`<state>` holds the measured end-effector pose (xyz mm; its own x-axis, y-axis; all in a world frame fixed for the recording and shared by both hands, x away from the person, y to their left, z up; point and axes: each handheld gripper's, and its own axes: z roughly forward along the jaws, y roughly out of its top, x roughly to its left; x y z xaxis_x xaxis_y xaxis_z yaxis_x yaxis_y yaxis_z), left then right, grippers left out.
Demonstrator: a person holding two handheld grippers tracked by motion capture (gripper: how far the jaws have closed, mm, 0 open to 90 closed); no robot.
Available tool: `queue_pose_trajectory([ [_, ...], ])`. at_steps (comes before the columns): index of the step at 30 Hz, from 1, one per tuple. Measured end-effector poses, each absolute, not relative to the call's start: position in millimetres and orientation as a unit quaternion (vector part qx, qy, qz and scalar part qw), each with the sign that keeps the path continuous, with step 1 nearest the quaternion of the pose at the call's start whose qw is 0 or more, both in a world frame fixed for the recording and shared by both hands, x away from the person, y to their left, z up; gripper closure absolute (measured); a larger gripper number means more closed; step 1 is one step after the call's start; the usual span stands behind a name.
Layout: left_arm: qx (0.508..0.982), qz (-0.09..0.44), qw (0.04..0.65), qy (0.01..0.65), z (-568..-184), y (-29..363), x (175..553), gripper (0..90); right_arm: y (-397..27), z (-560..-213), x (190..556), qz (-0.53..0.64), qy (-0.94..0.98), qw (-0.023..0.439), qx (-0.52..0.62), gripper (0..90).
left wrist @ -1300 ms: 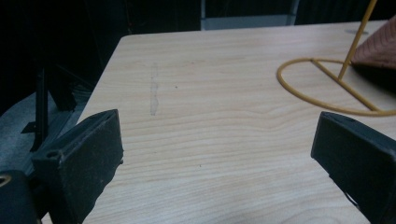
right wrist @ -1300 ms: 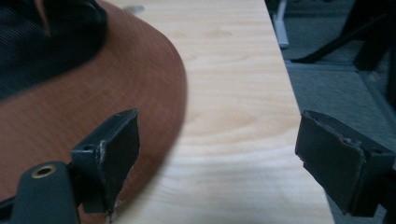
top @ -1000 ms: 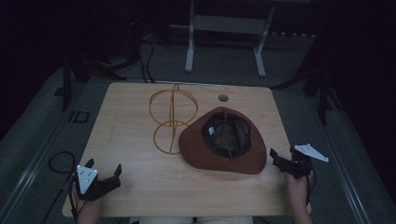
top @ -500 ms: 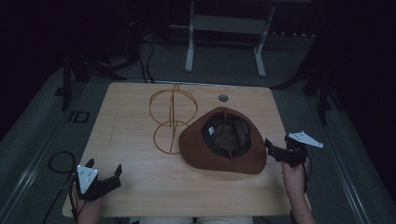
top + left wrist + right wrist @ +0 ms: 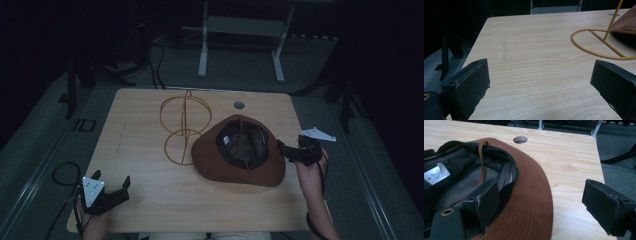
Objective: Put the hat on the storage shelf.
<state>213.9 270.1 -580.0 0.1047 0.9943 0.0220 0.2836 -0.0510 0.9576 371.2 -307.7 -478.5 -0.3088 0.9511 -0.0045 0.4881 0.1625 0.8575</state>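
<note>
Meanwhile right tool (image 5: 286, 151), jaws apart, straddles the hat (image 5: 239, 172) brim.

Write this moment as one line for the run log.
right gripper: open, jaws astride brim of upturned brown hat | left gripper: open, idle at table's near-left corner | yellow wire stand: beside hat
</note>
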Motion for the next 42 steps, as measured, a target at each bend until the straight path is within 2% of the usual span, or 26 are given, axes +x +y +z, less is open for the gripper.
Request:
queue_pose_trajectory([
  [9, 0.603, 0.404, 0.438, 0.53, -580, 270, 214, 2.9, -293, -480, 397, 0.418, 0.718, 0.233, 0.506, 15.7],
  [16, 0.605, 0.404, 0.436, 0.529, -580, 270, 214, 2.9, -276, -489, 415, 0.388, 0.729, 0.228, 0.515, 16.8],
  [18, 0.604, 0.402, 0.439, 0.53, -580, 270, 214, 2.9, -272, -492, 421, 0.379, 0.734, 0.224, 0.517, 13.4],
  [22, 0.596, 0.398, 0.456, 0.528, -577, 269, 213, 2.8, -266, -497, 429, 0.379, 0.74, 0.21, 0.515, 12.5],
  [26, 0.614, 0.398, 0.437, 0.523, -578, 263, 214, 2.8, -256, -503, 443, 0.347, 0.753, 0.21, 0.519, 12.8],
  [28, 0.626, 0.394, 0.425, 0.521, -579, 261, 214, 2.9, -254, -504, 446, 0.342, 0.755, 0.207, 0.52, 14.3],
  [29, 0.628, 0.391, 0.426, 0.52, -579, 260, 215, 2.9, -251, -506, 451, 0.323, 0.767, 0.211, 0.513, 21.5],
  [31, 0.629, 0.394, 0.438, 0.508, -579, 257, 214, 2.9, -248, -508, 455, 0.317, 0.771, 0.206, 0.513, 24.7],
  [36, 0.629, 0.388, 0.452, 0.499, -577, 256, 213, 3.7, -242, -512, 463, 0.304, 0.773, 0.205, 0.518, 24.9],
  [39, 0.629, 0.378, 0.451, 0.508, -576, 256, 213, 4.2, -234, -517, 467, 0.277, 0.782, 0.214, 0.516, 30.9],
  [42, 0.625, 0.37, 0.455, 0.516, -574, 256, 213, 4.3, -231, -521, 469, 0.267, 0.784, 0.212, 0.518, 31.0],
])
